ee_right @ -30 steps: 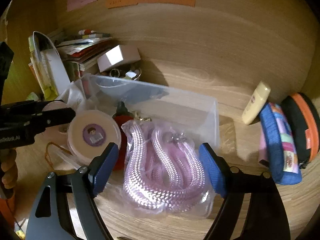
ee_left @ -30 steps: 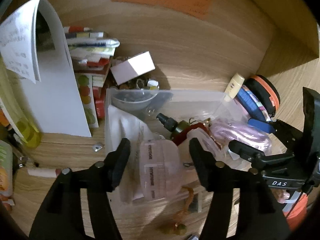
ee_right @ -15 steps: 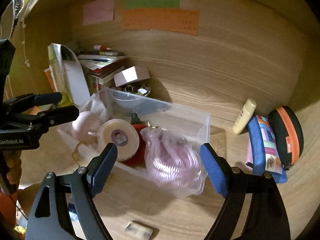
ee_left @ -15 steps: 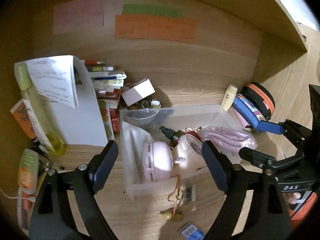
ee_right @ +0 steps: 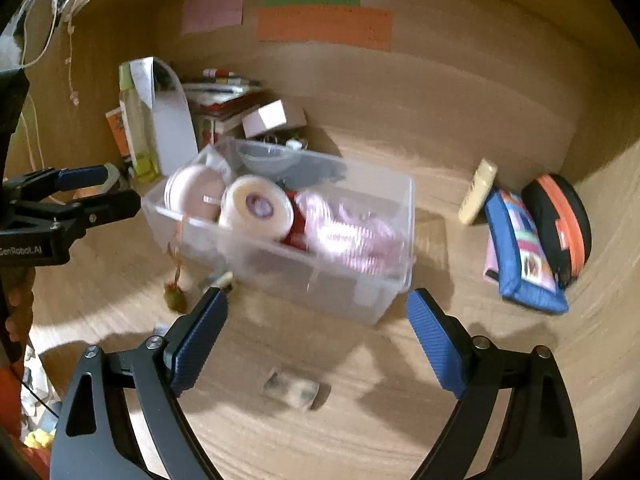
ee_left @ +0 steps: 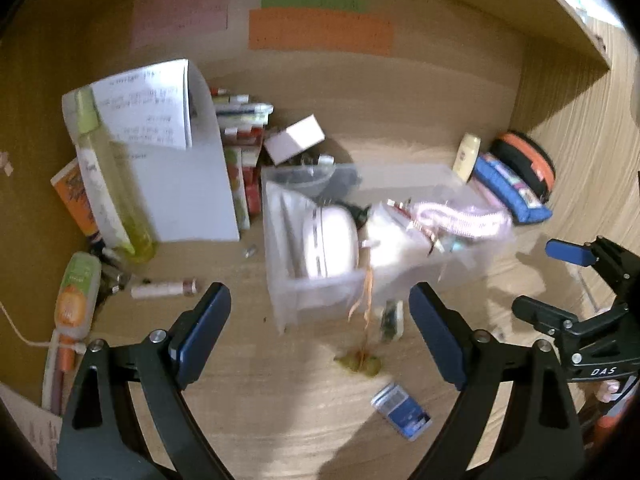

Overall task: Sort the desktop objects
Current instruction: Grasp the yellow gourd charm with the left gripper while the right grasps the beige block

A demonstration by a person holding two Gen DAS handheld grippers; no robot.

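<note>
- Far left by the wall: one yellow-green bottle (ee_left: pixel 108 176), one orange tube (ee_left: pixel 74 200), one folded white paper (ee_left: pixel 180 160), one stack of books (ee_left: pixel 244 140).
- One white pen (ee_left: pixel 164 289) flat on the desk (ee_left: pixel 280 420).
- One clear bin (ee_left: pixel 472 256) mid-desk, holding one pink round case (ee_left: pixel 330 240), one tape roll (ee_right: pixel 256 206), one bagged pink rope (ee_right: pixel 352 232).
- One blue card (ee_left: pixel 402 412) on the desk in front of the bin.
- Far right: one cream tube (ee_right: pixel 478 190), one blue pouch (ee_right: pixel 524 248), one black-orange case (ee_right: pixel 560 220).
- Left claw (ee_left: pixel 320 332): spread wide, holding nothing, touching nothing.
- Right claw (ee_right: pixel 318 340): spread wide, holding nothing, short of the bin.
</note>
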